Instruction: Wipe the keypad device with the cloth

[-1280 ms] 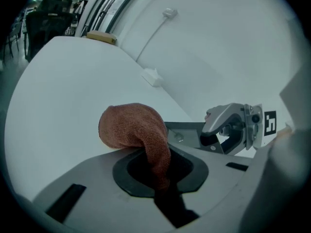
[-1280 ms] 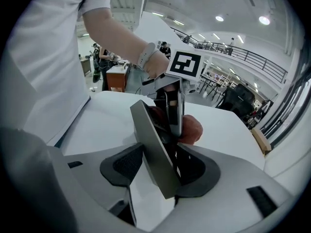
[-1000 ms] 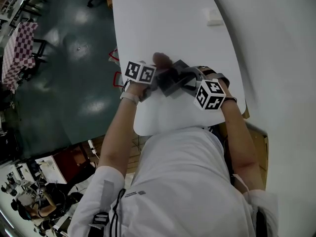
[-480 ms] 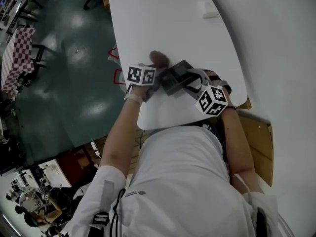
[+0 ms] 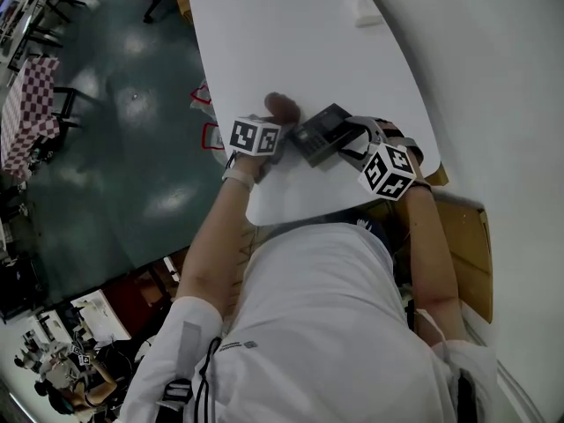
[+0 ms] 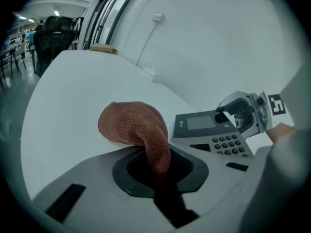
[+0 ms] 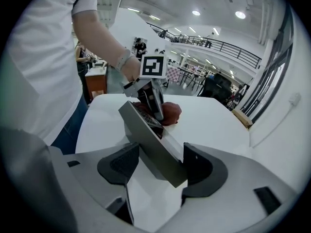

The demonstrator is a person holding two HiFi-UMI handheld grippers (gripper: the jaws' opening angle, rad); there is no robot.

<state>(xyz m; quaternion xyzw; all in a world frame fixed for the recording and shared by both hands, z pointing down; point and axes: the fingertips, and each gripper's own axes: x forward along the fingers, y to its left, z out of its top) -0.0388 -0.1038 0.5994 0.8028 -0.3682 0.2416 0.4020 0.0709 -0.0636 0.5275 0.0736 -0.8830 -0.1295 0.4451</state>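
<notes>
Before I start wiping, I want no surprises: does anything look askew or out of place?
The keypad device lies slanted between the right gripper's jaws, which have just been opening, not square to them. Otherwise nothing: the left gripper holds the cloth.

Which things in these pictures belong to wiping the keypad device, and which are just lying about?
Belong to the job:
- brown cloth
- keypad device

Just lying about:
- small white block at the far side of the table
- black chair beyond the table
- checked cover across the floor
</notes>
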